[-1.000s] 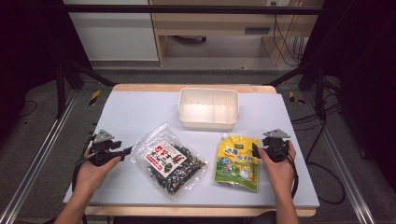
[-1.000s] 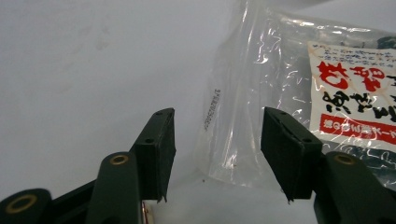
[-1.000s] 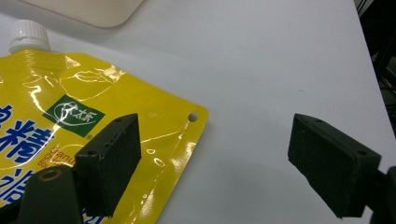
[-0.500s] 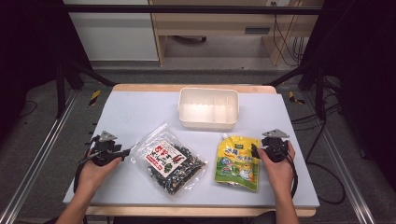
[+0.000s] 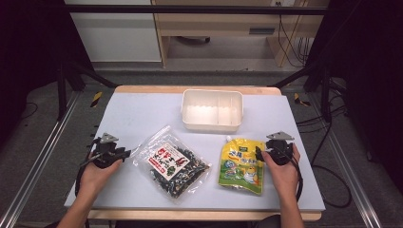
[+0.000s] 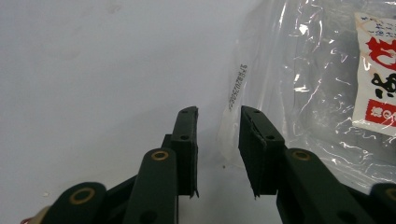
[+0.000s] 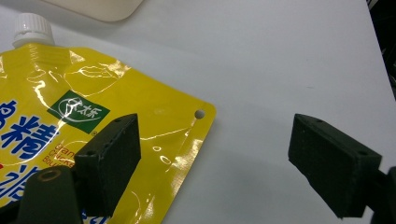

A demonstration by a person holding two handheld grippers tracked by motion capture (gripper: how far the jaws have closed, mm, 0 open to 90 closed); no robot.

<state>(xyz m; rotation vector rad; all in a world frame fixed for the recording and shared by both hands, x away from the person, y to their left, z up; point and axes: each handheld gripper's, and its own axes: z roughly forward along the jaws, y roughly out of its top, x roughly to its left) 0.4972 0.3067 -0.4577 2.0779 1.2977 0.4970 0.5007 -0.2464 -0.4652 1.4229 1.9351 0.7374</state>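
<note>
At the left of the desk (image 5: 142, 118) the left claw (image 6: 218, 135) is seen with its jaws narrowed but unclenched; they have just been closing, and the sealed edge of the clear bag of dark dried food (image 5: 173, 164) lies between them, not yet pinched. The bag is judged light, crinkly and slippery, best taken by that flat seam. Right of it, the yellow spouted pouch (image 5: 243, 164) lies flat; it is judged soft and heavier, to be gripped at its stiff corner. The right claw (image 7: 215, 158) is held released astride that corner. One bag, one pouch, one white tray (image 5: 211, 124) and two claws are counted.
</note>
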